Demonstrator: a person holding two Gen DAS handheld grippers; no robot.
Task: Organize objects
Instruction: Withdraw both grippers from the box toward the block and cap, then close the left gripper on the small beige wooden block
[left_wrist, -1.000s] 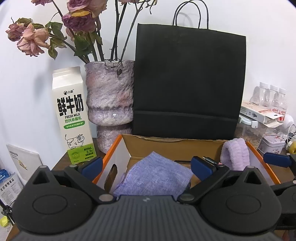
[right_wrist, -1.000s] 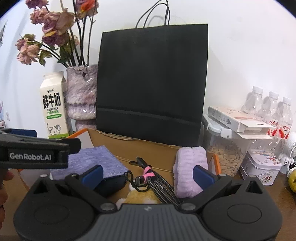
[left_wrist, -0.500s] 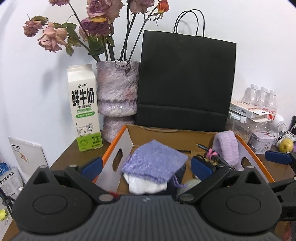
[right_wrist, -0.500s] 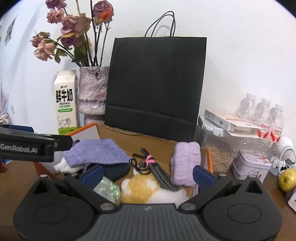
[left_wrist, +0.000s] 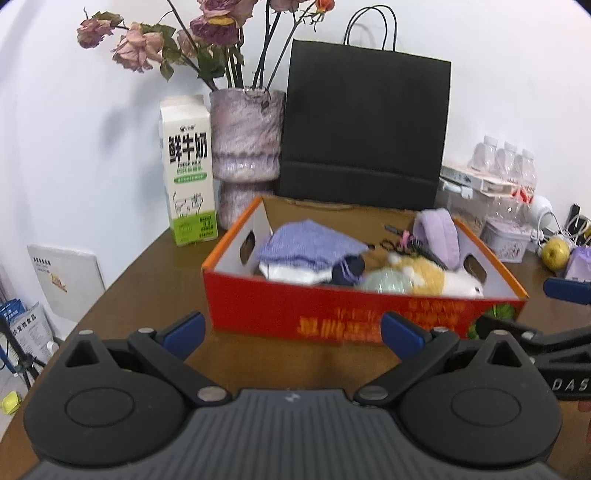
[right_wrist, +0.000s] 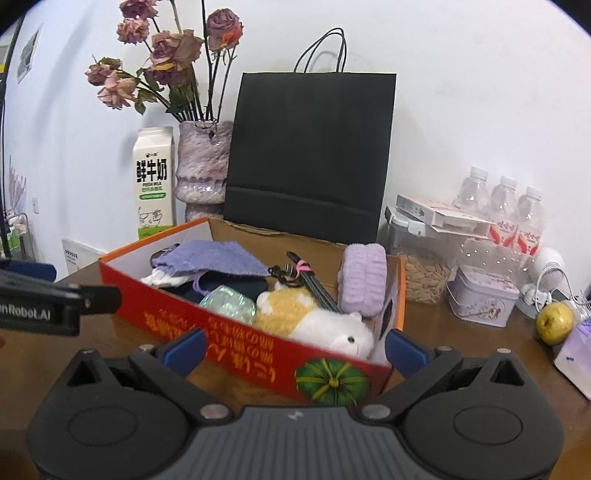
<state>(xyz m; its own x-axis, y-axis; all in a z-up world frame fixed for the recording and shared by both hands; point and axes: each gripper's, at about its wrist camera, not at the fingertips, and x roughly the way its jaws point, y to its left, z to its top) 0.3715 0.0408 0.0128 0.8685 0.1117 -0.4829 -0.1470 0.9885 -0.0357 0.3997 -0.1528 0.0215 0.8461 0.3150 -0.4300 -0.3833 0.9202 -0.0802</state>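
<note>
Hand-held gripper (left_wrist: 291, 332) (jaws apart, empty) faces red box (left_wrist: 332, 314)

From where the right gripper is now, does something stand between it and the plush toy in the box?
Yes. The red front wall of the box rises between the open right gripper and the plush toy; it must go over the wall.

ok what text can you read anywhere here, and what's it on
"鲜牛奶" and "FRESH MILK": white and green milk carton; smaller print unreadable.
"nRobot.AI", cut off at the frame edge: black left gripper.
"DAS", cut off: black right gripper.
Yellow characters on the red cardboard box: too blurred.
White booklet: too small.
</note>
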